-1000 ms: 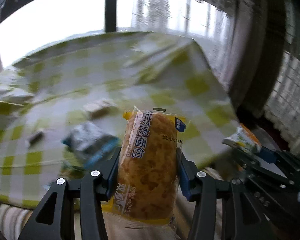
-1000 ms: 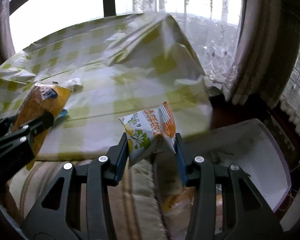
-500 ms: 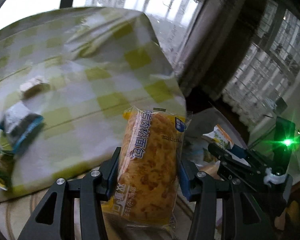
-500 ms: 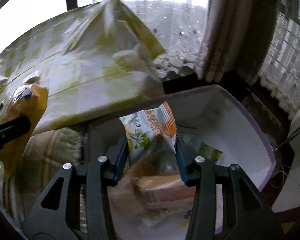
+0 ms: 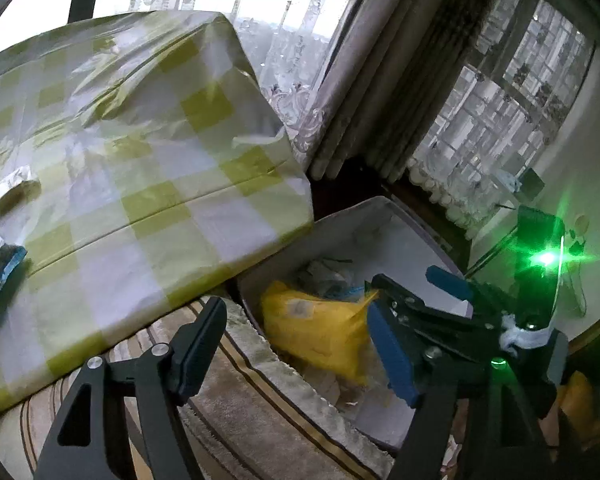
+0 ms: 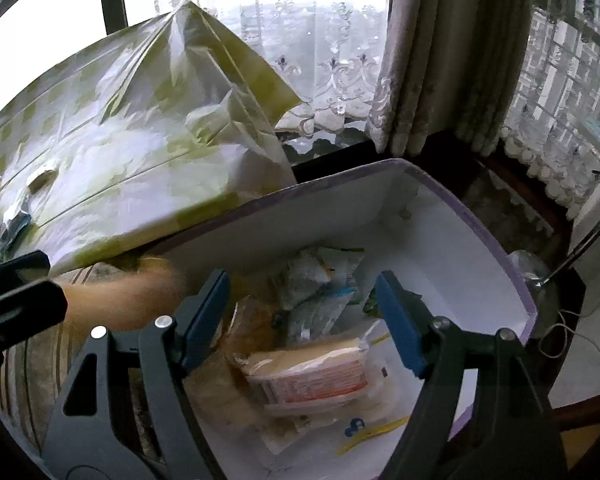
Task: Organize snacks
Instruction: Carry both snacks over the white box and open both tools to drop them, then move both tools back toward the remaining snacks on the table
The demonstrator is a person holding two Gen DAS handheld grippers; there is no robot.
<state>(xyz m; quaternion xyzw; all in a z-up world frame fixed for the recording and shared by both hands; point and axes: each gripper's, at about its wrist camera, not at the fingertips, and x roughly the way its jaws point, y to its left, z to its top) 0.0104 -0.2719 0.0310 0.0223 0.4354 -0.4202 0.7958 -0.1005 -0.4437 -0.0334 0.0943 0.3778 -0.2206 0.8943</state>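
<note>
Snack packets [image 6: 312, 376] lie heaped in a white storage bin [image 6: 452, 216] with a purple rim, set on the floor below a table draped in a yellow-and-white checked cloth [image 5: 148, 200]. The left gripper [image 5: 296, 344] hangs over the bin's near edge, its jaws opening, its pads touching nothing; beyond them a blurred yellow bread packet [image 5: 320, 332] shows inside the bin. The right gripper [image 6: 304, 320] hovers above the bin's middle, its jaws also opening and empty, with a cream wafer-like pack [image 6: 308, 372] and several pale sachets [image 6: 320, 280] lying below. In the right wrist view an orange-brown blur [image 6: 124, 300] shows at the bin's left wall, just beside the left gripper's dark finger. A few wrapped snacks [image 5: 12, 192] lie on the tablecloth, well apart from the bin. Lace curtains [image 6: 324, 80] and heavier drapes [image 5: 380, 100] hang behind.
</note>
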